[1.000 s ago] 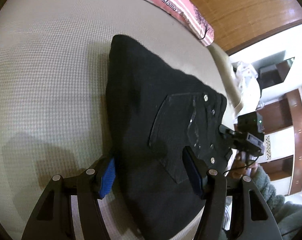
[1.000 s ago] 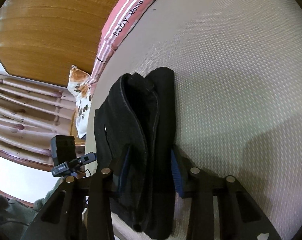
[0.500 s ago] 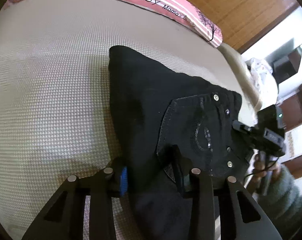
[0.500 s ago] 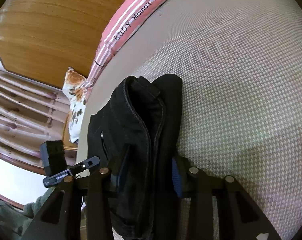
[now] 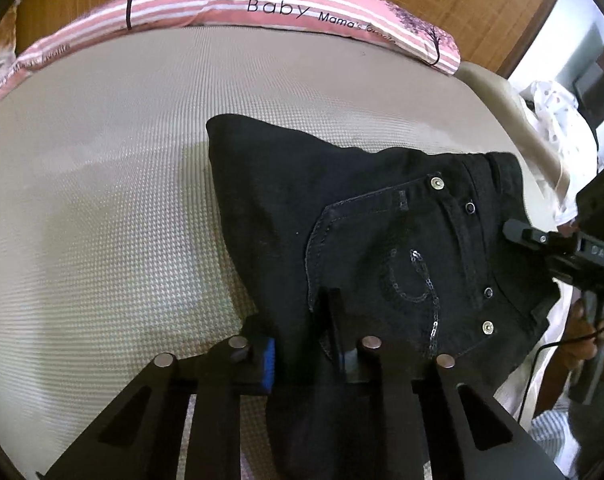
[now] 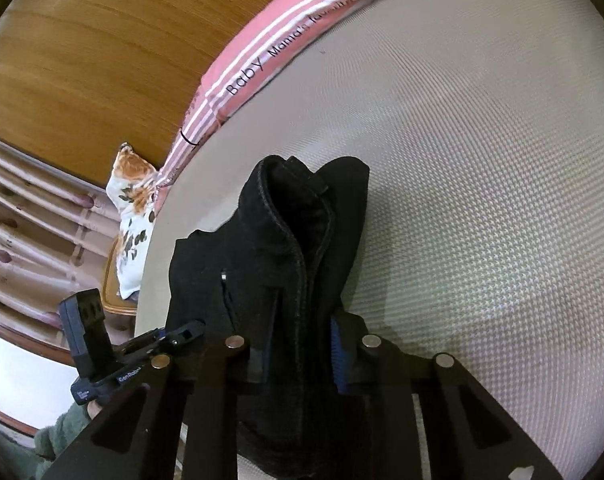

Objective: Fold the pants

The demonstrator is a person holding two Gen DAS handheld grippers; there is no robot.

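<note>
Grippers: we are pinching folded black jeans (image 5: pixel 342 208) with left gripper (image 5: pixel 306 344) and right gripper (image 6: pixel 297 356) | progress: jeans looking nearly folded on mattress (image 5: pixel 101 200), setting down remaining

The pink striped pillow (image 5: pixel 285 4) along the mattress's far edge reads "Baby Mama's"; its following word is unreadable.

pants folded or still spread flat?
Folded. The black pants form a compact stacked bundle on the mattress; the right wrist view shows several layers at the edge. No legs trail out.
</note>
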